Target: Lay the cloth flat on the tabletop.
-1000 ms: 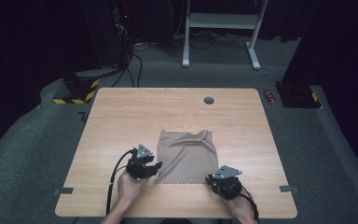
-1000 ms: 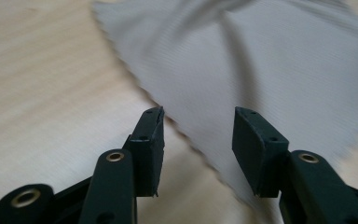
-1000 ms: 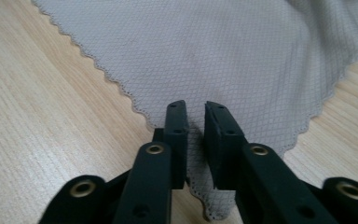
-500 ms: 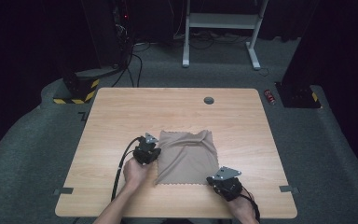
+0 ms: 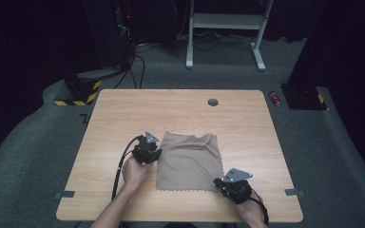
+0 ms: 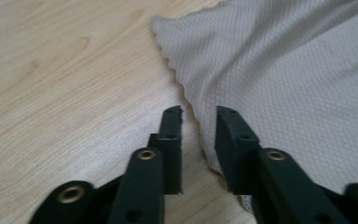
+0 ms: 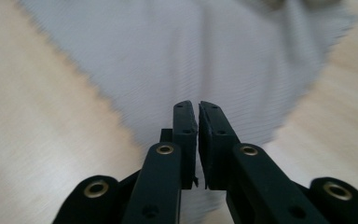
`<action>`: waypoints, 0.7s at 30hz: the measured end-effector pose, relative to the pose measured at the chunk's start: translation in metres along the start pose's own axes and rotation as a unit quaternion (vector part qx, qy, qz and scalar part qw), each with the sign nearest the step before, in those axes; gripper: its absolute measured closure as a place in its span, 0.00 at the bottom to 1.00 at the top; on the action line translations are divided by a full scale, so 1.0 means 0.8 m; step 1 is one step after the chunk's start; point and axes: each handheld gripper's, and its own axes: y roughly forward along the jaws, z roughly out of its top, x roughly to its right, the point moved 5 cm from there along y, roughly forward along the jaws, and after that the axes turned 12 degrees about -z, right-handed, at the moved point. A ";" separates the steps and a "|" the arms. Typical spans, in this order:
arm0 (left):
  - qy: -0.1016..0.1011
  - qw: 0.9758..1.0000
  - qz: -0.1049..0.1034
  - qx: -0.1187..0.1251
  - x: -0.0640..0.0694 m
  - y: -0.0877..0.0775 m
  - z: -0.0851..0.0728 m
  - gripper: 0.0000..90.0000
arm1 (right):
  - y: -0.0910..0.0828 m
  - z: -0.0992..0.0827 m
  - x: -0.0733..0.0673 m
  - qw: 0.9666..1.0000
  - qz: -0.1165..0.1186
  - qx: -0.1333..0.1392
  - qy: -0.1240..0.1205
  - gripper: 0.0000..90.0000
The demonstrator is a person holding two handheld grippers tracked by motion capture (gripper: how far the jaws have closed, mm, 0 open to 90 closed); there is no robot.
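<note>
The left hand-held gripper (image 5: pixel 153 153) has slid up the beige woven cloth's (image 5: pixel 190 159) left edge on the table (image 5: pixel 109 123), jaws just reopened astride it, while the right hand-held gripper (image 5: pixel 225 186) pinches the near corner, readying a fold.

Left claw (image 5: pixel 153 153) reopening; right claw (image 5: pixel 224 185) nearly closed.
</note>
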 end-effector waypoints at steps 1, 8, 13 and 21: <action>0.003 1.000 0.003 0.004 0.000 0.000 0.002 0.71 | 0.002 0.004 0.008 1.000 -0.005 0.003 0.013 0.94; -0.024 0.999 -0.006 0.020 -0.018 0.019 0.021 0.62 | 0.044 0.031 0.069 0.995 -0.046 0.001 0.084 0.93; -0.050 0.999 -0.008 0.012 -0.032 0.039 0.027 0.61 | 0.076 0.053 0.087 0.992 -0.053 -0.003 0.112 0.85; -0.064 0.998 -0.008 0.022 -0.044 0.050 0.041 0.59 | 0.112 0.081 0.104 0.988 -0.075 -0.014 0.137 0.80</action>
